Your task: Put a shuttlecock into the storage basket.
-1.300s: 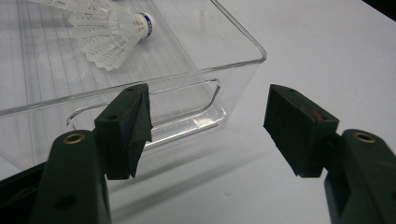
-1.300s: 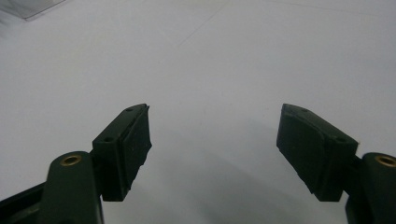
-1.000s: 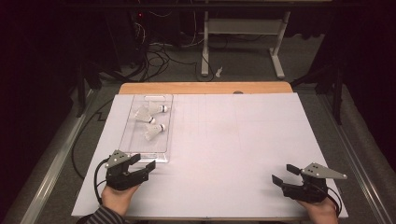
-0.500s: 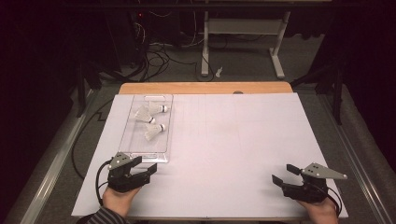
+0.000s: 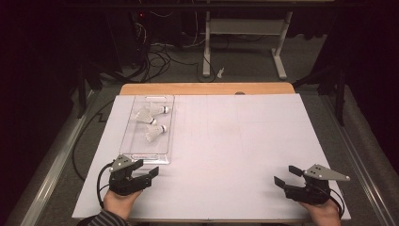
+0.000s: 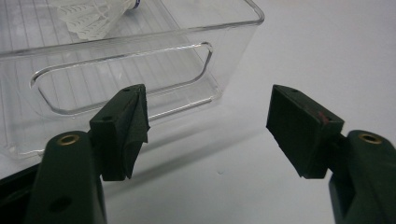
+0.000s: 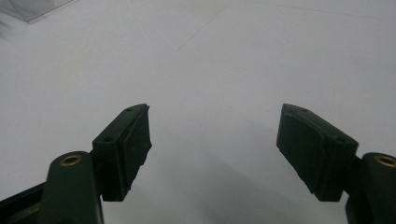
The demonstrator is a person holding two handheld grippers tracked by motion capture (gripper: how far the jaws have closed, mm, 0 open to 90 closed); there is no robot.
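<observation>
A clear plastic bin (image 5: 129,153) lies on the left of the white table sheet, holding three white shuttlecocks (image 5: 151,133). My left gripper (image 5: 147,168) stands open just in front of the bin's near end, nothing between its jaws. In the left gripper view the bin's near wall with its handle slot (image 6: 121,74) is right ahead, one shuttlecock (image 6: 93,16) inside. My right gripper (image 5: 287,175) rests open at the front right of the sheet, empty; the right gripper view has its jaws wide apart over bare sheet (image 7: 215,130).
The white sheet (image 5: 235,141) covers a wooden table whose far edge (image 5: 207,88) shows. Beyond it are a white table frame (image 5: 244,33) and cables on the floor (image 5: 155,56). A metal rail (image 5: 51,169) runs along the left side.
My left gripper has moved slightly forward and right toward the bin's near end. The right gripper has stayed still.
</observation>
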